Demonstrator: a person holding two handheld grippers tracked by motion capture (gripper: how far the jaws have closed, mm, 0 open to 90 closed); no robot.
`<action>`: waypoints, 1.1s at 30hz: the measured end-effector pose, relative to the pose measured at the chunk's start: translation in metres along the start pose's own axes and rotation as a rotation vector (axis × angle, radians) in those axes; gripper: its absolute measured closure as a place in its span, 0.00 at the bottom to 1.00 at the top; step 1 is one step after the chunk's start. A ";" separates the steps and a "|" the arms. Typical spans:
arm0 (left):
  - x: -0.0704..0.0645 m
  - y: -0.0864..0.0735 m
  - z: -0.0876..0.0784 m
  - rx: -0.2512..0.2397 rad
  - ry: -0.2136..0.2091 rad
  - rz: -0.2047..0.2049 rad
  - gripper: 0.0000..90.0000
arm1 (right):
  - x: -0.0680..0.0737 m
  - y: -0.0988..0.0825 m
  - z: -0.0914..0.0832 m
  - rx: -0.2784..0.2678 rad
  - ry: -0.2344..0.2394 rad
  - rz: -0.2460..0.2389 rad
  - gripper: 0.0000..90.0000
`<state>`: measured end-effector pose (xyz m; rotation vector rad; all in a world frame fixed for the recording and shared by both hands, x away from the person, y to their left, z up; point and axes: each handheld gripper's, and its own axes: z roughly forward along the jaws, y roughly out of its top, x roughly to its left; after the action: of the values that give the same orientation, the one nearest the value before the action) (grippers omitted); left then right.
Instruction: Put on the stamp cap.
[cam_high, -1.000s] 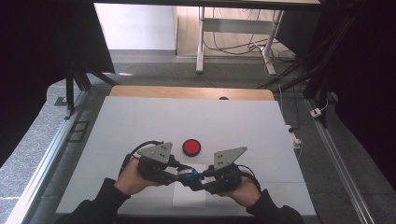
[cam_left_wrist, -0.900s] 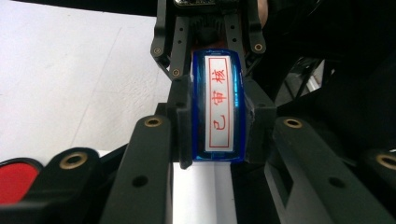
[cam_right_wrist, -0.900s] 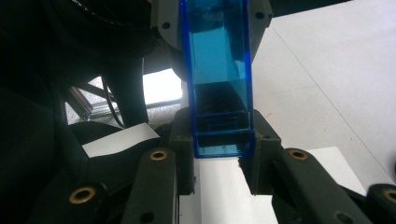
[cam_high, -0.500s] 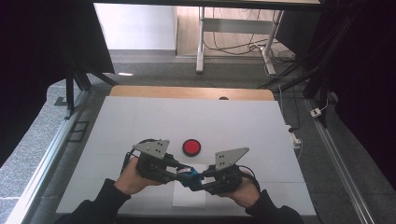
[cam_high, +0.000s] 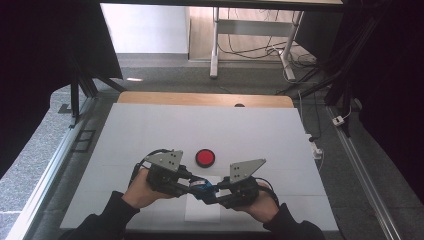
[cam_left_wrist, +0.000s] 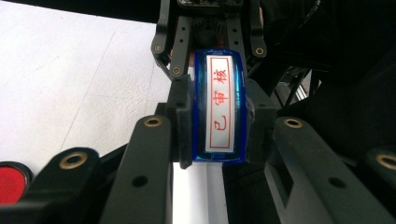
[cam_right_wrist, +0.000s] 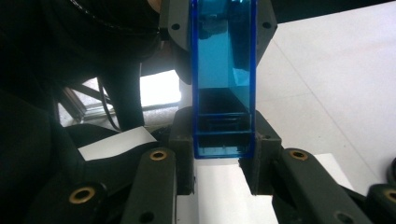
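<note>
High view: both grippers meet just in front of the red ink pad (cam_high: 205, 157), near the table's (cam_high: 150, 130) front edge, with a blue stamp (cam_high: 201, 189) held between them over a white paper sheet (cam_high: 202, 210). Left gripper (cam_high: 192, 183) has its jaws clamped tight on one end of the stamp; left gripper view shows the stamp (cam_left_wrist: 219, 109) face with red characters on a white label, pinched between the pads, the red pad (cam_left_wrist: 11, 179) off to the side. Right gripper (cam_high: 215, 191) is also closed hard on the other end; right gripper view shows the clear blue housing (cam_right_wrist: 223, 79) gripped between its pads, paper (cam_right_wrist: 219, 196) underneath. Progress judgement: stamp is picked up and shared by both grippers, likely being opened or readied. No stamped mark shows on the sheet as far as visible, so inking if needed, pressing onto the paper beside the pad, and setting the stamp down seem left.
</note>
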<state>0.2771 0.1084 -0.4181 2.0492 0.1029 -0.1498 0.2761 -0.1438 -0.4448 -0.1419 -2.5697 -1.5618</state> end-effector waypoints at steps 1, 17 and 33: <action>0.000 0.000 0.000 0.005 0.005 -0.005 0.77 | 0.000 0.000 0.000 0.002 -0.004 -0.004 0.75; 0.001 0.001 -0.006 0.033 0.067 -0.019 0.77 | -0.001 -0.003 -0.004 0.001 -0.075 0.012 0.60; 0.000 0.002 -0.014 0.086 0.157 -0.033 0.77 | 0.001 -0.006 -0.013 0.028 -0.184 0.067 0.46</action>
<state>0.2786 0.1202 -0.4102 2.1436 0.2316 -0.0135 0.2748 -0.1582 -0.4444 -0.3812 -2.6909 -1.5558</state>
